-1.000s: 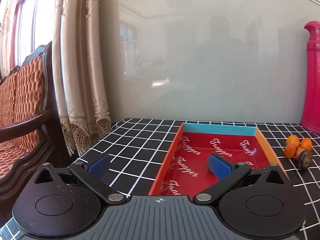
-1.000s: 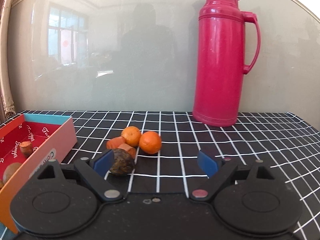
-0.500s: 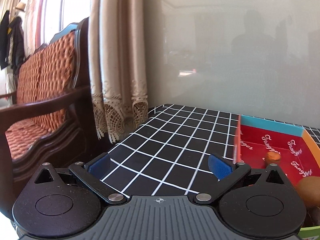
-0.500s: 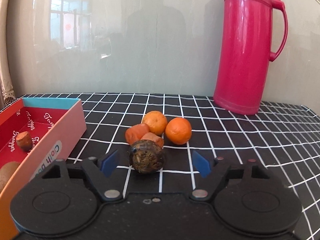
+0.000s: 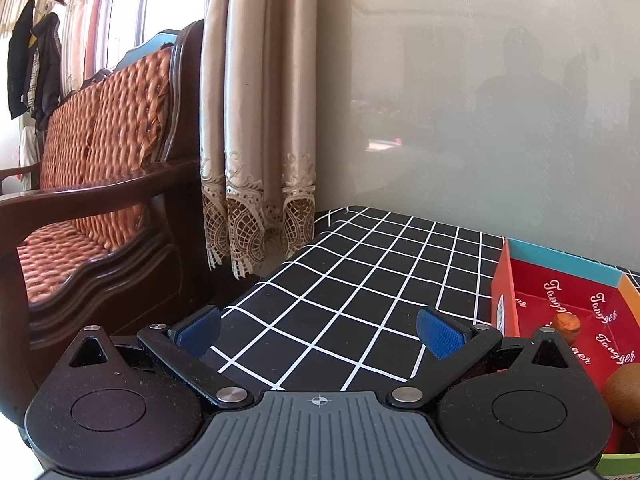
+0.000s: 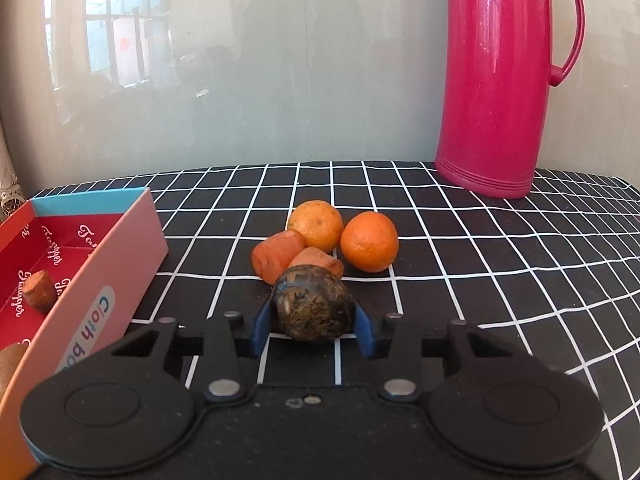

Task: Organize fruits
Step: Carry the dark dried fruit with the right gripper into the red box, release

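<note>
A dark brown, wrinkled round fruit [image 6: 314, 306] lies on the black checked tablecloth, and my right gripper [image 6: 312, 322] is closing on it. Both blue pads [image 6: 262, 326] touch its sides. Just behind it sit two oranges [image 6: 316, 225] [image 6: 369, 241] and two orange chunks [image 6: 278, 254]. The red box [image 6: 120, 248] stands to the left and holds a small orange-brown piece [image 6: 39, 292] and a kiwi [image 6: 10, 364]. My left gripper [image 5: 318, 330] hangs open and holds nothing, over bare cloth left of the box [image 5: 505, 300]. The kiwi [image 5: 624, 388] shows at that view's right edge.
A tall pink-red thermos [image 6: 500, 80] stands at the back right against the grey wall. In the left wrist view the table's left edge meets a lace-trimmed curtain [image 5: 256, 120] and a dark wooden bench with an orange cushion [image 5: 100, 200].
My right gripper moved forward and its jaws came in around the dark fruit. My left gripper swung left, so the red box slid from mid-view to the right edge.
</note>
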{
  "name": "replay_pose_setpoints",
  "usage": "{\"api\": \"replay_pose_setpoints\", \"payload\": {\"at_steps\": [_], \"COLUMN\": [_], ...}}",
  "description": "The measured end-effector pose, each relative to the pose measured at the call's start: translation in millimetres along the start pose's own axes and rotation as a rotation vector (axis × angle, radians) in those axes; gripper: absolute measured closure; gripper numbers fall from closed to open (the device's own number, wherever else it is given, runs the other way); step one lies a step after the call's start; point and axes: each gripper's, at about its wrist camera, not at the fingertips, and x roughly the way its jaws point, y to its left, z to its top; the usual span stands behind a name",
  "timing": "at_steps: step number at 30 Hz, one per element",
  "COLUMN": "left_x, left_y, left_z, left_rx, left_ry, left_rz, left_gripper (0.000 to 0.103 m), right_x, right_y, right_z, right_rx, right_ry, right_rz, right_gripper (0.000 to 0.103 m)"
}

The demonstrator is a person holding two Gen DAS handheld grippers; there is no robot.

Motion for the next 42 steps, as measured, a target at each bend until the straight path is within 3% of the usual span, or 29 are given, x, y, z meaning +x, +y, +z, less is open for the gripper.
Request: {"api": "replay_pose_setpoints", "payload": {"at_steps": [21,42], "left_x": [-20,-29], "left_y": [6,20], "left_z": [5,2], "left_rx": [-0.01,-0.003], "left_ry": [-0.012,-0.003], "left_rz": [-0.007,0.014], "left_gripper": [0.0,0.0], "right_x": [-68,-90], "right_y": [22,55], "right_z": [16,16], "right_rx": [-0.072,-0.123], "right_ry": [-0.093,-0.131], "right_rz": [0.071,0.159], "right_gripper": [0.062,0.062]}}
